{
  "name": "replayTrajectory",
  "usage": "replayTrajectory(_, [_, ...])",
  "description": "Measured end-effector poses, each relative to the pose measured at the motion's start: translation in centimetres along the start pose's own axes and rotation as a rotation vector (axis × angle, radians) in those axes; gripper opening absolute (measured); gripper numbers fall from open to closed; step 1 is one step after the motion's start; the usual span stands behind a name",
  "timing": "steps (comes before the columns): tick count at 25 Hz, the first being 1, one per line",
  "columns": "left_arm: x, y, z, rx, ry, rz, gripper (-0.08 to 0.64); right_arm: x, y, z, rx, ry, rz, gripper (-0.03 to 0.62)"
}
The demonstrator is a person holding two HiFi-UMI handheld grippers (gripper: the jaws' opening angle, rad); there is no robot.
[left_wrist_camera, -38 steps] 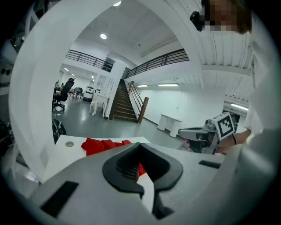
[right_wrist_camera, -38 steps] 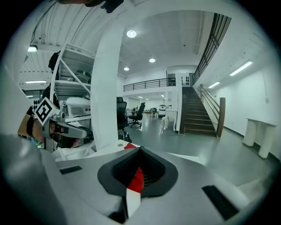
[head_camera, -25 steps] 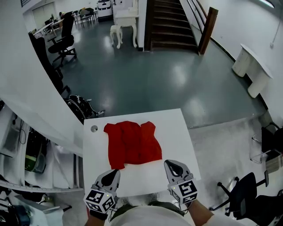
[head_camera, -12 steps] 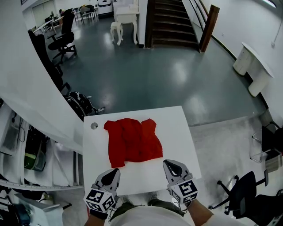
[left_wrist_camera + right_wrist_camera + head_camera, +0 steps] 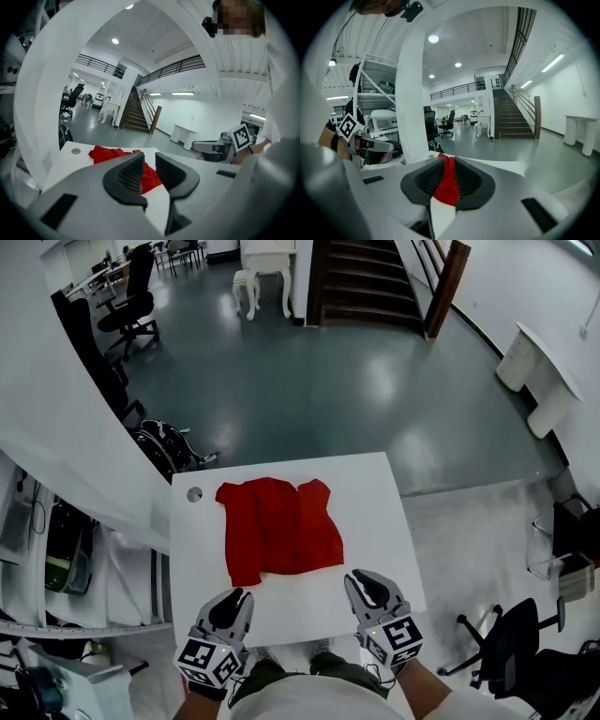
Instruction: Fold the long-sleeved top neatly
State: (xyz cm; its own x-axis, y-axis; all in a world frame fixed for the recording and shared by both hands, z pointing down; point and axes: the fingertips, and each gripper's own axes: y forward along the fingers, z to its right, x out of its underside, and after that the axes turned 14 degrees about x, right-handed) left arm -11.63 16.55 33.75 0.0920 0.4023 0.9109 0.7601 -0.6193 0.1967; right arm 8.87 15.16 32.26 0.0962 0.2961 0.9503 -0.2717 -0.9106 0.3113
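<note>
Ahead of both pairs of jaws: white square desk [image 5: 380, 521], with rumpled red long-sleeved fabric top [image 5: 281, 535] lying flat just beyond the tips (touching neither). Nearer: grey left gripper [image 5: 240, 596] and grey right gripper [image 5: 360, 579], jaws slightly parted, just been opening, nothing between either pair.

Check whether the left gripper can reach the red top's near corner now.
Probably yes: only bare table lies between the left gripper and red top; its jaws have just been opening, empty.
</note>
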Motion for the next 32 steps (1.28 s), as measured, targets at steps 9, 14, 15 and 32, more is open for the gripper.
replayTrajectory(9, [-1.5, -1.6, -0.9, -0.064, 0.023, 0.067, 0.420, -1.4, -1.1, 1.3, -0.015, 0.038, 0.055, 0.418])
replayTrajectory(14, [-0.8, -1.6, -1.9, -0.089, 0.040, 0.044, 0.431, 0.2, -0.5, 1.8, -0.013, 0.018, 0.017, 0.425])
replayTrajectory(15, [-0.5, -1.6, -2.2, -0.096, 0.036, 0.037, 0.431, 0.5, -0.2, 1.9, -0.007, 0.010, 0.012, 0.425])
replayTrajectory(32, [8.3, 4.1, -8.9, -0.135, -0.046, -0.166, 0.430, 12.3, 8.6, 4.6, -0.016, -0.174, -0.279, 0.422])
